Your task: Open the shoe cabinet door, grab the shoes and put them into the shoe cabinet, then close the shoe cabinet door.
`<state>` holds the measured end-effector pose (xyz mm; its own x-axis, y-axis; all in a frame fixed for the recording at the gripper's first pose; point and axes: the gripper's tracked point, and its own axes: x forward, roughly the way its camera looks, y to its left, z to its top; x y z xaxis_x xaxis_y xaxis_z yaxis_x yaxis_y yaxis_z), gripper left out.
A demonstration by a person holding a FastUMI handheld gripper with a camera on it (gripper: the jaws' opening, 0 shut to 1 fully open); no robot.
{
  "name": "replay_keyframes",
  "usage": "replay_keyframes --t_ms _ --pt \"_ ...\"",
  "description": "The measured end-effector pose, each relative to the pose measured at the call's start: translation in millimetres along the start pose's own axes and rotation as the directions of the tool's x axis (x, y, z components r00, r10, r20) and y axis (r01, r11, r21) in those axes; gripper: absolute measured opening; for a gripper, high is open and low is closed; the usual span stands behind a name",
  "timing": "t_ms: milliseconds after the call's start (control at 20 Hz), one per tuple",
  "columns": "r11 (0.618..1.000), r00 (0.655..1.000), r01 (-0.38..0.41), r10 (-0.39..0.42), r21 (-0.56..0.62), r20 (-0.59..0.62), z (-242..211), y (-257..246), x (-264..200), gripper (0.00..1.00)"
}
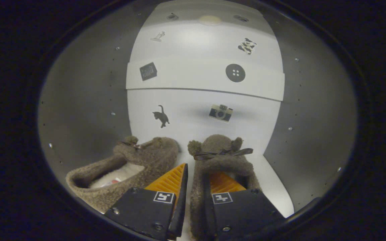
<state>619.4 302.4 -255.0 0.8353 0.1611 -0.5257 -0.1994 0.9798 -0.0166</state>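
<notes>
I read no brand; the cabinet back wall [193, 110] carried only picture stickers. My gripper [194, 175] pinched the left side wall of the right shoe [218, 152], a fuzzy brown bow-topped slipper inside the cabinet, beside its mate [146, 160].

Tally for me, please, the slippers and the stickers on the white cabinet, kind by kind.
Slippers: 2 (left slipper; right slipper, its side wall between the gripper fingers)
Stickers on the cabinet: 6
Total: 8

No legible text or numbers. Square coded markers [164, 196] sit on the gripper [196, 177] finger bases, unreadable as text.
</notes>
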Motion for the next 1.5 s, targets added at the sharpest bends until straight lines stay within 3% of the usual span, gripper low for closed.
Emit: replay_keyframes --t_ms 150,300,500,650,800,950,1100,1500 --pt "0.999 0.999 0.019 -0.017 0.046 -0.045 -1.7 -1.9 -7.4 0.37" --pt "0.998 0.997 0.011 -0.006 0.066 -0.073 -1.1 -0.8 -20.9 0.64" --pt "0.999 1.0 0.009 -0.007 0.048 -0.027 3.4 3.1 -58.4 0.69" --pt "0.999 0.997 0.04 -0.04 -0.005 0.073 18.6 1.2 -92.1 0.75" --pt "0.999 0.99 0.038 -0.036 -0.01 0.14 22.6 8.5 -140.7 0.87" --pt "1.0 0.976 0.015 -0.017 0.011 0.216 20.8 20.3 -202.8 0.9" --pt "0.999 0.952 -0.017 0.027 -0.036 0.304 9.8 38.8 -266.3 1.0" --pt "0.997 0.885 -0.067 0.07 -0.023 0.461 -52.3 56.0 -439.6 1.0"
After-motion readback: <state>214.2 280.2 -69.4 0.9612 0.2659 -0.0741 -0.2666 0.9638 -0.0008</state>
